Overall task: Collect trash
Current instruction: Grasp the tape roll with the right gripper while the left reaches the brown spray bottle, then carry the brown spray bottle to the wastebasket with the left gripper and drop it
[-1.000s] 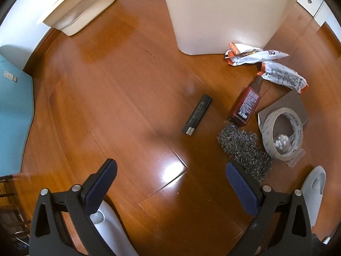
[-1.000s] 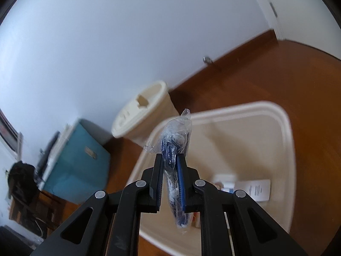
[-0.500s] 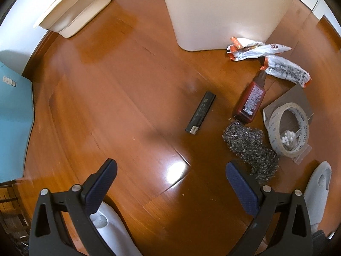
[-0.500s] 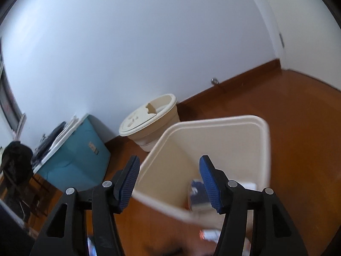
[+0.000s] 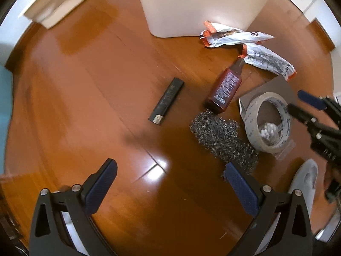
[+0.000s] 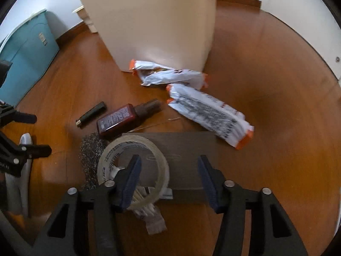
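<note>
Right wrist view first: the right claw [image 6: 168, 179] is low over the clutter on the wooden floor [image 6: 277, 111], jaws apart and closing a little, nothing pinched, one blue pad in front of the tape roll [image 6: 133, 168] and the other over the grey card [image 6: 181, 151] beneath it. A small clear bag of cotton swabs [image 6: 147, 211] lies inside and under that roll, so a grab here could catch the roll's rim alone and leave the bag behind, or drag the card along. Beside the roll sit the steel wool scourer [image 6: 91, 147] and the brown bottle [image 6: 119, 119] on its side, touching or nearly so; a sloppy close could nudge the bottle rolling. Further out, the black lighter [image 6: 91, 115] lies alone, and two crumpled white-and-orange wrappers [image 6: 208, 111] rest by the foot of the cream bin [image 6: 153, 21], one just against it. From the left wrist view, the left claw [image 5: 170, 181] hangs spread wide and empty above bare floor, the scourer's edge just by its right pad, while the right claw comes in at the frame's right edge. Both claws crowd the same patch, so a collision is my worry.
</note>
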Action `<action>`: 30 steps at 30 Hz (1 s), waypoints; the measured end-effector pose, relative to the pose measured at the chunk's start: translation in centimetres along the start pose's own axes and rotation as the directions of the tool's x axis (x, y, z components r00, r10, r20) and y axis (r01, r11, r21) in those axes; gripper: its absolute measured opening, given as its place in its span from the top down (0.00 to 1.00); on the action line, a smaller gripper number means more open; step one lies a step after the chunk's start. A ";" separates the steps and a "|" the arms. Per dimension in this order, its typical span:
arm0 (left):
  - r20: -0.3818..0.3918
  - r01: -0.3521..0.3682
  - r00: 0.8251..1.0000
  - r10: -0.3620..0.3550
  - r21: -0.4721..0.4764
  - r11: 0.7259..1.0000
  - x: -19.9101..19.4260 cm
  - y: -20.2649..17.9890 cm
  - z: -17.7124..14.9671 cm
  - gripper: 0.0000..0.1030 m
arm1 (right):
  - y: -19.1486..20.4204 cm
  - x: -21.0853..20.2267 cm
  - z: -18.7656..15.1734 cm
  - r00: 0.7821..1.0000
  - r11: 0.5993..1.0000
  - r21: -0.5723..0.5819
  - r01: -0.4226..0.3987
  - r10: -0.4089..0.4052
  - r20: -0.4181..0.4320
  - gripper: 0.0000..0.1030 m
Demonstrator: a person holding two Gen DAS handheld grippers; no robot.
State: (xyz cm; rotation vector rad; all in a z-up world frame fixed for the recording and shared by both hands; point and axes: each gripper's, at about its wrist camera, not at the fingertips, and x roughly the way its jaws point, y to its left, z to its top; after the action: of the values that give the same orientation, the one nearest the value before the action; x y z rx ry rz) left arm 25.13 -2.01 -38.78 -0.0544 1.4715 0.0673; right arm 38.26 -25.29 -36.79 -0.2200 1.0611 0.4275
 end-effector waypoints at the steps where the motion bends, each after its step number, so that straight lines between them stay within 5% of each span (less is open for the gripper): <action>1: 0.006 -0.002 1.000 0.002 -0.007 1.000 0.2 0.0 0.2 0.00 | 0.3 0.5 -0.1 1.000 1.000 -0.009 -0.008 0.008 -0.001 0.45; 5: 0.037 -0.049 0.998 0.049 0.009 0.999 1.1 0.7 1.7 0.00 | 1.4 2.5 -0.9 0.998 0.999 -0.052 -0.001 -0.002 -0.064 0.59; 7: 0.056 -0.083 0.995 0.081 0.030 0.996 1.7 1.6 2.8 0.00 | 1.6 3.2 -1.1 0.996 0.998 -0.070 -0.003 -0.003 -0.092 0.88; 11: 0.078 -0.056 0.996 0.051 0.075 0.996 2.4 2.1 5.1 0.00 | 1.1 1.6 -0.6 0.999 1.000 -0.017 -0.025 0.024 -0.044 0.89; 16: 0.187 -0.033 0.982 -0.021 0.283 0.959 1.2 -2.9 7.1 0.00 | -1.1 -3.7 -0.1 0.997 0.991 0.131 -0.030 0.021 0.069 0.89; 25: 0.150 -0.121 0.987 0.058 0.452 0.884 5.4 -7.1 8.2 0.01 | -3.8 -7.0 -1.5 0.995 0.963 0.266 -0.051 0.026 0.099 0.89; 30: 0.106 -0.114 0.992 0.069 0.509 0.853 7.9 -9.1 7.8 0.18 | -4.2 -7.1 -2.0 0.995 0.956 0.287 -0.065 0.040 0.094 0.89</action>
State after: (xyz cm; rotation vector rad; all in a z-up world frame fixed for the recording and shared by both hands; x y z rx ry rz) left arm 34.39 -10.36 -45.87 0.4526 1.3655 -0.2479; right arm 35.55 -31.50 -31.64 0.0882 1.0318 0.3209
